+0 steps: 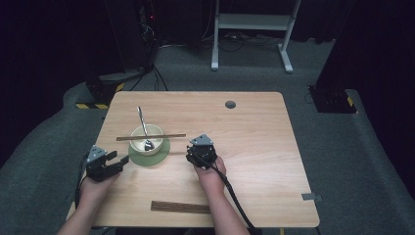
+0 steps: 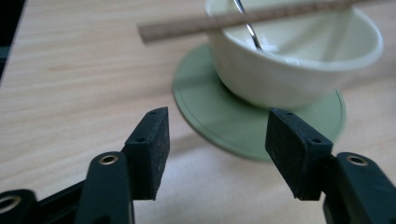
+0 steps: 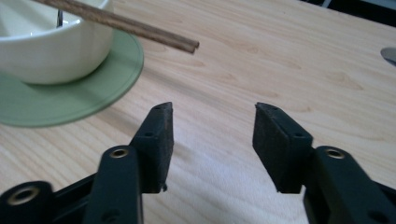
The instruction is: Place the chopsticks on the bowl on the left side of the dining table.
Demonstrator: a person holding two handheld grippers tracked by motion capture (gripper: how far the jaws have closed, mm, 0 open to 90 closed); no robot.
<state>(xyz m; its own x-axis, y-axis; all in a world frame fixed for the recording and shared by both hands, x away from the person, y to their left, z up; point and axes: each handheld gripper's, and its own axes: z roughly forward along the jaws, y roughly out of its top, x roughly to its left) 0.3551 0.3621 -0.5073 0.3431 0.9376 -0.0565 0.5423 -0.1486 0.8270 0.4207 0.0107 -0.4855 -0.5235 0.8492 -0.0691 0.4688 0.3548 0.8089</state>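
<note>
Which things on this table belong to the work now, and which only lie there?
In the work: bowl, green saucer under it, spoon in the bowl, chopsticks across its rim, left gripper, right gripper.

Lying about: wooden strip near the front edge, grey disc at the back.

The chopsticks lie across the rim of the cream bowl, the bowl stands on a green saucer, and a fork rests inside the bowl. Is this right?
One detail is wrong: it is a metal spoon, not a fork, as the high view shows. The chopsticks do lie across the rim of the cream bowl, which stands on the green saucer.
</note>
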